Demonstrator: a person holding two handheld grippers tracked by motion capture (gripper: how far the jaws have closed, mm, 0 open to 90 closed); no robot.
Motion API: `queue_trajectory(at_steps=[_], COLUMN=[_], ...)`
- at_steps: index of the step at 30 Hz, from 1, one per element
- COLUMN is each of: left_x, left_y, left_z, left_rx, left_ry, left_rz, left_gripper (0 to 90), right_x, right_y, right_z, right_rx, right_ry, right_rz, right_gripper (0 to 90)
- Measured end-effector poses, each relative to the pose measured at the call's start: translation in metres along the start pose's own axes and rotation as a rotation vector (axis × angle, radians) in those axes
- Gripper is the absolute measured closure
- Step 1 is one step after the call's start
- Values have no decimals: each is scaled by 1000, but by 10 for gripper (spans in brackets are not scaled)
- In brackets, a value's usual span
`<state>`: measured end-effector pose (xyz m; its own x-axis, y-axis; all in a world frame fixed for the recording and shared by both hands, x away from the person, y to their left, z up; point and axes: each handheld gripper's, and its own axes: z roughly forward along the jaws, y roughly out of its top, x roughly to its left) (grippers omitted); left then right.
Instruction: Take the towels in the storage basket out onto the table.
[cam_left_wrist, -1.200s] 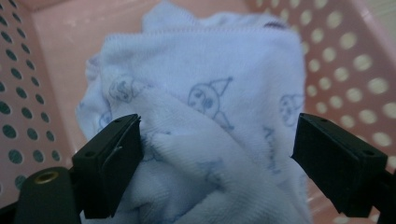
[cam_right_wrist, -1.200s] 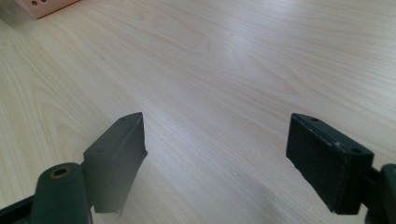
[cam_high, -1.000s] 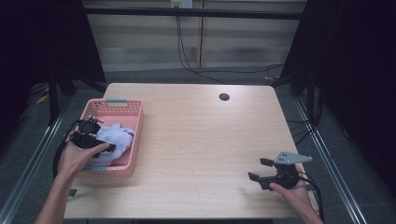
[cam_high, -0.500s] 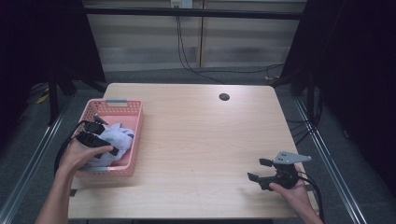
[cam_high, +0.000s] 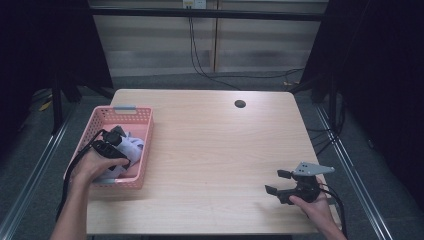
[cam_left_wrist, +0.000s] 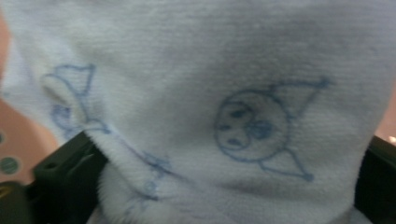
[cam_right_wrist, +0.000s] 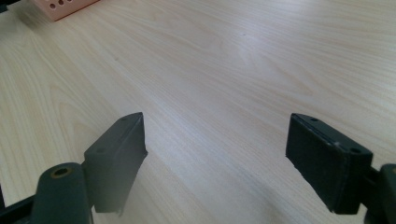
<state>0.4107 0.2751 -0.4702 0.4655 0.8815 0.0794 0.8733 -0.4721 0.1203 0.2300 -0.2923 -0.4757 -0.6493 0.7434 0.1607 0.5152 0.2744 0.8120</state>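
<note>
A white cloth (cam_high: 132, 148) with blue cartoon drawings lies bunched in a pink plastic basket (cam_high: 146, 150) at the table's left. My left gripper (cam_high: 118, 138) reaches down into the basket. In the left gripper view its jaws stand wide apart at the frame's sides, and the cloth (cam_left_wrist: 210, 70) bulges between them and presses close to the camera. My left gripper (cam_left_wrist: 224, 186) is open around this fold. Near the front right edge of the table my right gripper (cam_high: 274, 182) hovers low, open, with bare wood between its fingers (cam_right_wrist: 116, 158).
The light wooden table (cam_high: 215, 145) has a round cable hole (cam_high: 240, 104) at the back. A corner of the pink basket (cam_right_wrist: 60, 7) shows far off in the right gripper view. Metal rails and dark floor flank the table.
My left gripper has pushed a little to the right, farther into the basket and onto the cloth. The right gripper has stayed in place.
</note>
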Motion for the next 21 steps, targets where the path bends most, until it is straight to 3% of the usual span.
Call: queue_trajectory(at_steps=[6,8,9,11,14,21], left_x=[-1,1,2,2,0,14], left_y=[5,4,2,1,-2,-9], left_z=[-2,-2,-4,-3,-5,-14], left_rx=[40,21,-11,-31,-48,-107], left_ry=[34,36,48,53,73,-20], left_rz=[4,-14,-48,-58,-36,-77], left_gripper=[112,154,168,179,222,291], right_x=[1,1,1,1,0,0], right_y=[0,0,0,0,0,1], right_z=[-1,-1,-1,0,-2,-1], right_rx=[1,1,3,1,-13,-16], right_ry=[1,0,1,-1,-12,-21], right_rz=[-1,-3,-3,0,11,12], right_gripper=[203,203,203,203,193,192])
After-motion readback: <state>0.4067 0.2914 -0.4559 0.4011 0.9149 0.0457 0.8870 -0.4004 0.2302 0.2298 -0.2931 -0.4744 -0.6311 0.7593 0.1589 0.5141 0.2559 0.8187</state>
